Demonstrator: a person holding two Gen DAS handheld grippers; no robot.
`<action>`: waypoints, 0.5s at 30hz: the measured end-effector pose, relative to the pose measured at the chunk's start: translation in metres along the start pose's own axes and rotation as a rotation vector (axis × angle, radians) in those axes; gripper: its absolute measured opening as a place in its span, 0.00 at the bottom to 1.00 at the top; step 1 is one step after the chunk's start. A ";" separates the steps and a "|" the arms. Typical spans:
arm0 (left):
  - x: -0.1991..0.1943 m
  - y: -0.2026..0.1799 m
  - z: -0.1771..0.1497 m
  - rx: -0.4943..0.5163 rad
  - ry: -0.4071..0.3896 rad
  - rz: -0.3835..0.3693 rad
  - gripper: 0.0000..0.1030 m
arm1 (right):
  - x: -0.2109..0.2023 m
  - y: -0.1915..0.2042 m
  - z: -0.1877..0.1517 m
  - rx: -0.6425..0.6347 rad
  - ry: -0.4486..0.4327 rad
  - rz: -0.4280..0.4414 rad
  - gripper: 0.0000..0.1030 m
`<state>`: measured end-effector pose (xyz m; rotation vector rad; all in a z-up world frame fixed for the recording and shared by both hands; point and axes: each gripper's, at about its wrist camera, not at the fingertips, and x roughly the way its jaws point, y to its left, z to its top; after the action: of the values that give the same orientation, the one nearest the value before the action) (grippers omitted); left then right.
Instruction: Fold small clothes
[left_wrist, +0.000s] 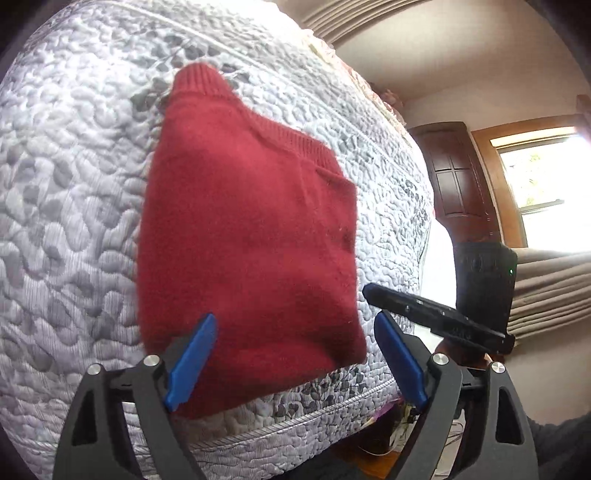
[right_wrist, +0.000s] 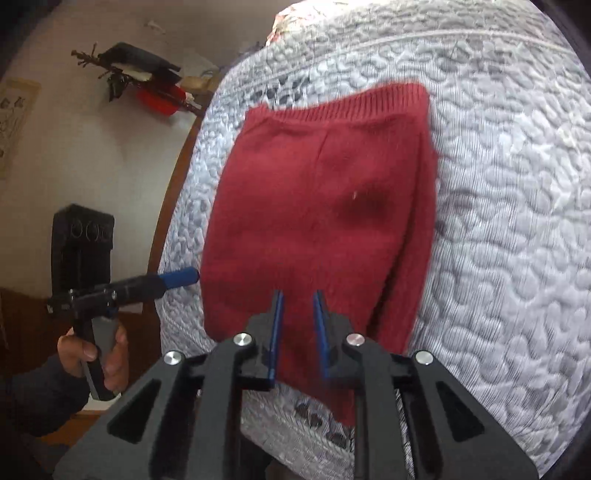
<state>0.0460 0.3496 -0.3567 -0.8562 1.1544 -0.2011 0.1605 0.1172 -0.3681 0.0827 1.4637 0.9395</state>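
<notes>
A red knit garment (left_wrist: 243, 236) lies on the quilted mattress (left_wrist: 66, 206), already doubled into a rough rectangle, its near end close to the mattress's near edge and its ribbed band toward the far side. The left gripper (left_wrist: 291, 354) hovers over that near end with its blue fingers spread wide, holding nothing. The right gripper (right_wrist: 298, 332) is narrowed to a slim gap above the same end; I can't tell whether any cloth sits between its fingers. To fold it cleanly, I'd say each gripper should pinch a near corner through all the layers, lift together and level, then lay them onto the ribbed band.
</notes>
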 end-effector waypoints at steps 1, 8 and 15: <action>0.006 0.008 -0.003 -0.028 0.016 0.018 0.84 | 0.009 -0.003 -0.007 0.003 0.018 -0.028 0.14; 0.019 0.022 -0.013 -0.039 0.035 0.039 0.85 | 0.012 -0.024 -0.014 0.126 -0.004 -0.041 0.05; -0.066 -0.028 -0.053 0.005 0.050 0.286 0.96 | -0.083 0.073 -0.054 0.074 -0.072 -0.307 0.90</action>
<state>-0.0196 0.3411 -0.2976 -0.6759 1.3079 0.0097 0.0926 0.0911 -0.2691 -0.0527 1.3970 0.6267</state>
